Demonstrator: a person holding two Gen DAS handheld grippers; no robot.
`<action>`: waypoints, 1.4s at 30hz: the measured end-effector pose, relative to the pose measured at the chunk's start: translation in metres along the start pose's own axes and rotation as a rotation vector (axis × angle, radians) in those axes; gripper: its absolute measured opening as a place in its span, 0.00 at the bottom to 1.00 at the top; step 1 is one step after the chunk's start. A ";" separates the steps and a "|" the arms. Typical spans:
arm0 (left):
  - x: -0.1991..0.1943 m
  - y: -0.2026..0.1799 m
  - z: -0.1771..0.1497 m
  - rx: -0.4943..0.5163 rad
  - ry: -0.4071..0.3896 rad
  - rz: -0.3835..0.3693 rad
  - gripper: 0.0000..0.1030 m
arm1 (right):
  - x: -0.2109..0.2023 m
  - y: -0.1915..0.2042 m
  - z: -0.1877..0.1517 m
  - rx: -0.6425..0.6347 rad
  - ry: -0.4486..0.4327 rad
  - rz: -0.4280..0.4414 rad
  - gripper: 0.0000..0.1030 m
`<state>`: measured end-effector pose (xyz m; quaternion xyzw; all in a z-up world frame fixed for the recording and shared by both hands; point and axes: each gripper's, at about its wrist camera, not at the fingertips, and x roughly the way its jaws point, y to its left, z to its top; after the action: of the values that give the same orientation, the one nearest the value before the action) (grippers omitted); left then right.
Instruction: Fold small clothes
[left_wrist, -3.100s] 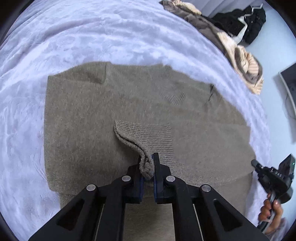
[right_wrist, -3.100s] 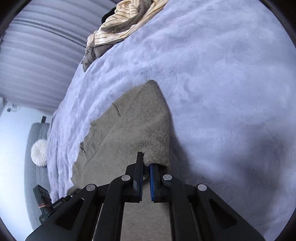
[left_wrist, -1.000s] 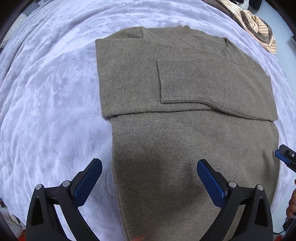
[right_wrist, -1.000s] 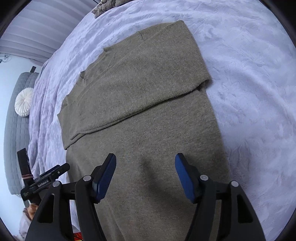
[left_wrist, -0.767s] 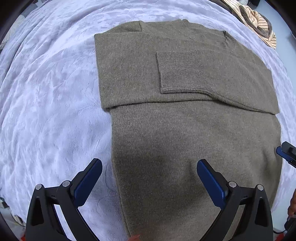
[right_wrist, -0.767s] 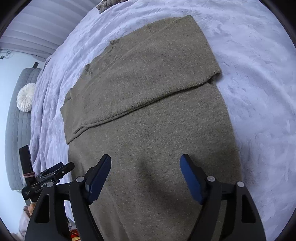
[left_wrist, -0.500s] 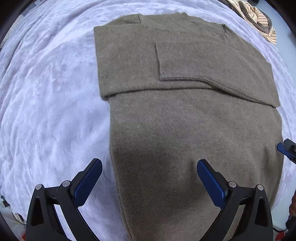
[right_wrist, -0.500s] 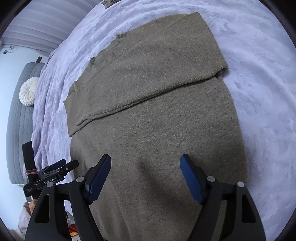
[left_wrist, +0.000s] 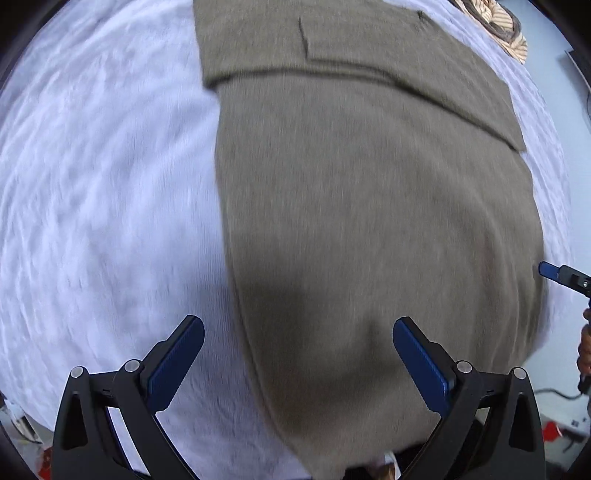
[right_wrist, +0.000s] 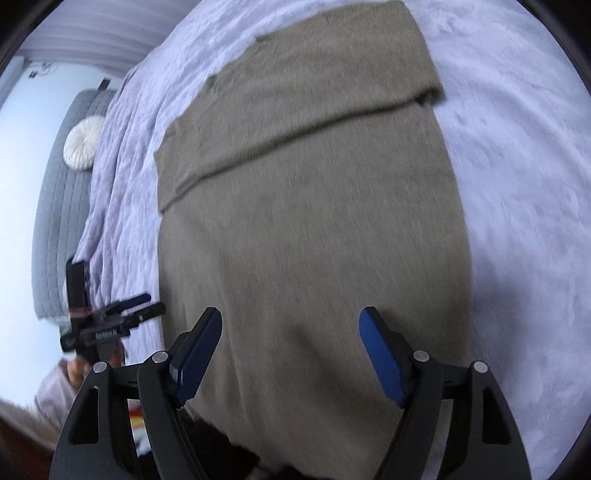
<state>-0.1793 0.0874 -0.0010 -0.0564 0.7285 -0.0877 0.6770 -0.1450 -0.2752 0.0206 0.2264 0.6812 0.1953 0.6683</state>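
Both grippers spread wide, nothing gripped: left gripper (left_wrist: 298, 360), right gripper (right_wrist: 291, 350) hover over sweater (left_wrist: 369, 221) hem. Sweater flat on bed (left_wrist: 92, 184), sleeves folded in. Risk: uneven hem pinches skew fold; single-layer grab drags sleeves loose.

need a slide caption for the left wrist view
Open left tongs over the near end of an olive-brown knit sweater, sleeves folded across it, on a pale lilac plush blanket.
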 end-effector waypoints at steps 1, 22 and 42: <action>0.003 0.002 -0.013 -0.004 0.032 -0.022 1.00 | -0.001 -0.007 -0.009 0.008 0.029 0.003 0.77; 0.029 -0.004 -0.053 -0.037 0.278 -0.340 0.18 | 0.020 -0.051 -0.088 0.270 0.164 0.330 0.06; -0.042 0.049 0.131 -0.194 -0.234 -0.341 0.18 | 0.023 -0.045 0.095 0.405 -0.253 0.565 0.06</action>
<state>-0.0434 0.1370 0.0210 -0.2532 0.6301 -0.1231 0.7237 -0.0521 -0.3024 -0.0266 0.5555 0.5288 0.2040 0.6085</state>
